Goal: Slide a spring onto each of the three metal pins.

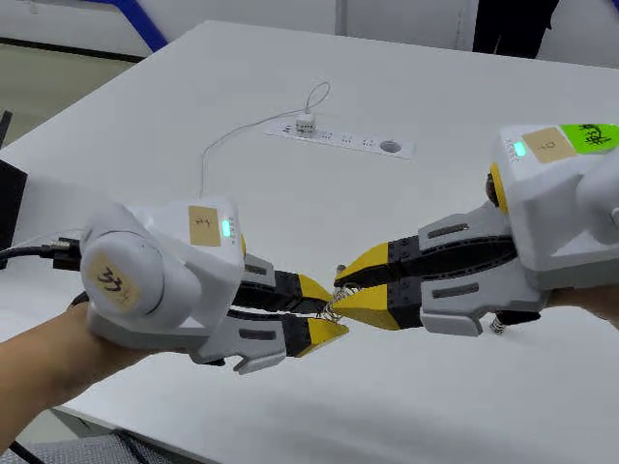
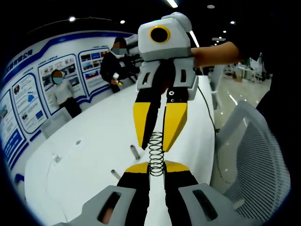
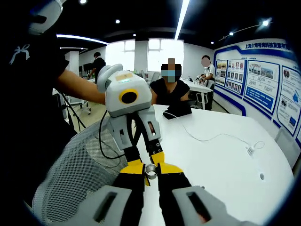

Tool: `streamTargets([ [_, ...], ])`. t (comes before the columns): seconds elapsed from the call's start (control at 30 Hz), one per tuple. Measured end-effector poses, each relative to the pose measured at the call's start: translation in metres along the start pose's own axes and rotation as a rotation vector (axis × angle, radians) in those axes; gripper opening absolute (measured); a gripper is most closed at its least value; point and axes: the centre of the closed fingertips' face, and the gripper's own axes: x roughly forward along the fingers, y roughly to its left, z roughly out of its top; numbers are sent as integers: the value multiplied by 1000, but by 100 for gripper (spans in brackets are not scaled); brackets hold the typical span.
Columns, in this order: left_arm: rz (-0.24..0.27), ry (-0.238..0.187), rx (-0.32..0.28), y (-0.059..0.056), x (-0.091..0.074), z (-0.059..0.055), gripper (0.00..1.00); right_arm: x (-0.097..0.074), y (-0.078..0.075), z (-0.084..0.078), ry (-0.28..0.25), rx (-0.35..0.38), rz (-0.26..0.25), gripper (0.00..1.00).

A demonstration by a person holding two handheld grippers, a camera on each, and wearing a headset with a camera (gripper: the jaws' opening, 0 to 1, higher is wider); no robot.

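Observation:
A small wire spring hangs in the air between the two grippers, which meet tip to tip above the white table. In the left gripper view the spring runs from my left gripper up into the yellow tips of the right gripper. The right gripper view shows the spring end-on between my right gripper tips, with the left gripper facing it. Both look shut on the spring. Two short metal pins are on the table beyond.
A white strip with a cable lies at the table's far middle. A small metal piece rests under the right gripper. A mesh chair stands beside the table. A black box sits at the left edge. People stand nearby.

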Motion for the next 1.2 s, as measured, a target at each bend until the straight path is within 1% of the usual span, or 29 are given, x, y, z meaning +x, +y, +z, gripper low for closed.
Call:
streamTargets([
  [0.13, 3, -8, -7, -1, -1, 2, 10, 2, 1, 4, -19, 14, 5, 11],
  [0.2, 5, -16, -25, 0, -1, 5, 10, 3, 1, 9, -46, 37, 6, 11],
  [0.27, 8, -31, -26, 0, -1, 8, 10, 4, 0, 13, -63, 40, 6, 11],
  [0.33, 14, -31, -27, 2, -1, 9, 10, 6, -1, 14, -63, 32, 1, 10],
  [0.4, 14, -24, -25, 2, -1, 8, 10, 8, -1, 14, -55, 27, 0, 10],
  [0.47, 17, -26, -30, 3, -1, 7, 10, 7, -1, 14, -50, 30, -6, 10],
  [0.53, 16, -42, -70, 3, -2, 8, 10, 7, -3, 14, -52, 37, -19, 10],
  [0.6, 4, -60, -156, 3, -3, 7, 11, 8, -4, 15, -52, 36, -26, 9],
  [0.63, 16, -60, -148, 6, -4, 7, 11, 8, -4, 15, -52, 37, -31, 9],
  [0.67, 19, -57, -134, 7, -4, 6, 11, 8, -5, 15, -52, 39, -33, 9],
  [0.8, 18, -56, -142, 6, -5, 6, 13, 10, -8, 14, -48, 53, -38, 9],
  [0.87, 30, -66, -150, 8, -5, 7, 19, 10, -9, 12, -40, 53, -40, 9],
  [0.9, 36, -65, -154, 10, -6, 6, 21, 10, -10, 12, -42, 55, -41, 9],
  [0.97, 52, -48, -156, 13, -7, 1, 25, 9, -12, 12, -44, 59, -48, 9],
  [1.07, 64, -41, -168, 17, -9, -5, 27, 7, -16, 12, -52, 67, -59, 10],
  [1.2, 83, -32, -183, 20, -12, -12, 32, 7, -25, 8, -47, 83, -80, 10],
])
